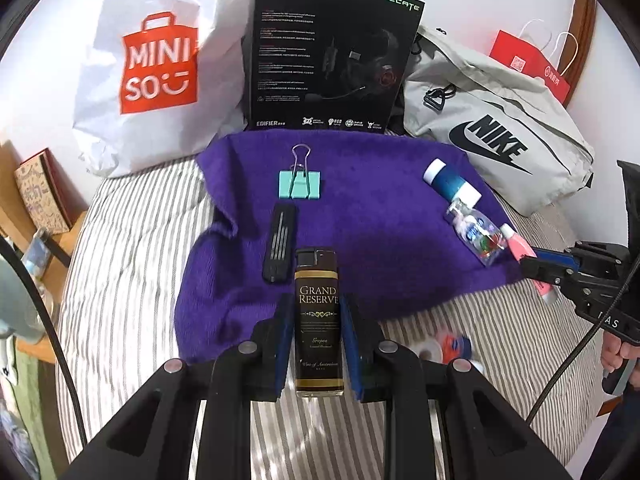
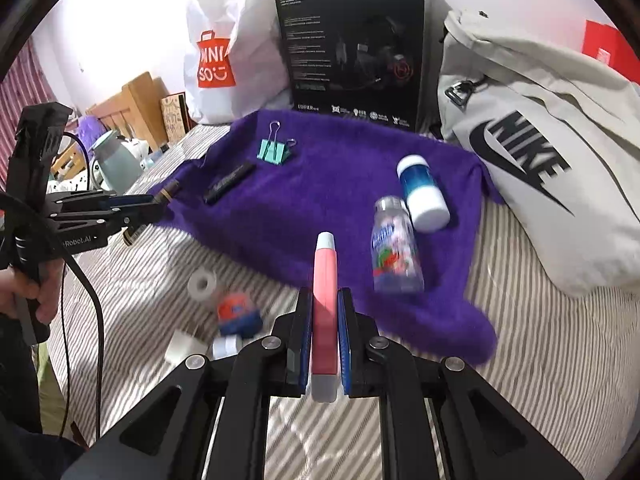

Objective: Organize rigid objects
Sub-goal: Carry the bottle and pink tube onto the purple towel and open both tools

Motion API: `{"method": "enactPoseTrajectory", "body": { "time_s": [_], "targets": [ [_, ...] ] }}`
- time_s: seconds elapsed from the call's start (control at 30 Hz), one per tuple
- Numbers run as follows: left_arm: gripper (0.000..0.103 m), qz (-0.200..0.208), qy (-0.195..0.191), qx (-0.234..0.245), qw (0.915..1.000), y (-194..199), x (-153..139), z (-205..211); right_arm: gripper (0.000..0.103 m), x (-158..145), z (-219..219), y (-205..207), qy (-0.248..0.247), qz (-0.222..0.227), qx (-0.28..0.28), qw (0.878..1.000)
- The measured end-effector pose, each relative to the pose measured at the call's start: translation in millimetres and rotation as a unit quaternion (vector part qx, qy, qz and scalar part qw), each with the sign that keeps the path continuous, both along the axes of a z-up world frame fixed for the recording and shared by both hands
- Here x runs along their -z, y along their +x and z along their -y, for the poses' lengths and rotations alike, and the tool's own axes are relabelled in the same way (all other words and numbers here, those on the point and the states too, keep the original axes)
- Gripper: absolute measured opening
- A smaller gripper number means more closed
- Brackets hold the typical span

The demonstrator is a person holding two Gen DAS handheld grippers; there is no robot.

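My left gripper [image 1: 317, 312] is shut on a dark "Grand Reserve" lighter [image 1: 317, 320], held over the near edge of the purple cloth [image 1: 360, 208]. My right gripper [image 2: 325, 304] is shut on a pink and white tube [image 2: 325, 312] above the cloth's [image 2: 320, 184] front edge. On the cloth lie a teal binder clip [image 1: 301, 184], a black flat case [image 1: 280, 240], a blue and white bottle [image 1: 450, 182] and a clear sanitizer bottle [image 1: 476, 236]. The right wrist view also shows the clip [image 2: 274, 150], case [image 2: 229, 182], blue bottle [image 2: 422, 190] and sanitizer bottle [image 2: 394, 246].
A striped bed sheet [image 2: 540, 344] lies under the cloth. A Miniso bag [image 1: 156, 64], a black headset box [image 1: 332, 52], a grey Nike bag [image 1: 492, 136] and a red paper bag [image 1: 528, 64] stand behind. A tape roll [image 2: 203, 282] and small bottles [image 2: 238, 314] lie on the sheet.
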State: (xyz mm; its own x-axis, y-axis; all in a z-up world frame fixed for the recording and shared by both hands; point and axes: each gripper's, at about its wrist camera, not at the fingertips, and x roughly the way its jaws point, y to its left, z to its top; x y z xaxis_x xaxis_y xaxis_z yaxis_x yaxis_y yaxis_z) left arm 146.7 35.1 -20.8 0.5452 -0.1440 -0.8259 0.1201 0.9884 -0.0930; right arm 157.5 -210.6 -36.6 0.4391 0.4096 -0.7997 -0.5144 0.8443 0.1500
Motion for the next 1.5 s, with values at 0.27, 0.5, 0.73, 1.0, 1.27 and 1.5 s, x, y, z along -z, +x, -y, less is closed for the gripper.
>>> {"method": "enactPoseTrajectory", "body": {
  "time_s": [0.27, 0.5, 0.73, 1.0, 1.27, 1.5],
  "targets": [
    [0.023, -0.01, 0.001, 0.008, 0.9999, 38, 8, 1, 0.012, 8, -17, 47, 0.005, -0.009, 0.0, 1.0],
    [0.023, -0.021, -0.007, 0.014, 0.9996, 66, 23, 3, 0.012, 25, -32, 70, -0.019, -0.018, -0.005, 1.0],
    [0.023, -0.031, -0.011, 0.02, 0.9993, 83, 35, 7, 0.012, 38, -37, 82, -0.034, -0.027, -0.007, 0.999],
    [0.023, -0.036, -0.003, 0.03, 0.9989, 92, 49, 11, 0.012, 52, -43, 85, -0.045, -0.033, -0.015, 0.998],
    [0.023, -0.037, 0.005, 0.036, 0.9987, 96, 57, 15, 0.012, 56, -50, 82, -0.07, -0.021, -0.023, 0.997],
    [0.023, -0.032, -0.001, 0.029, 0.999, 92, 57, 13, 0.013, 57, -52, 83, -0.076, -0.02, -0.036, 0.996]
  ]
}}
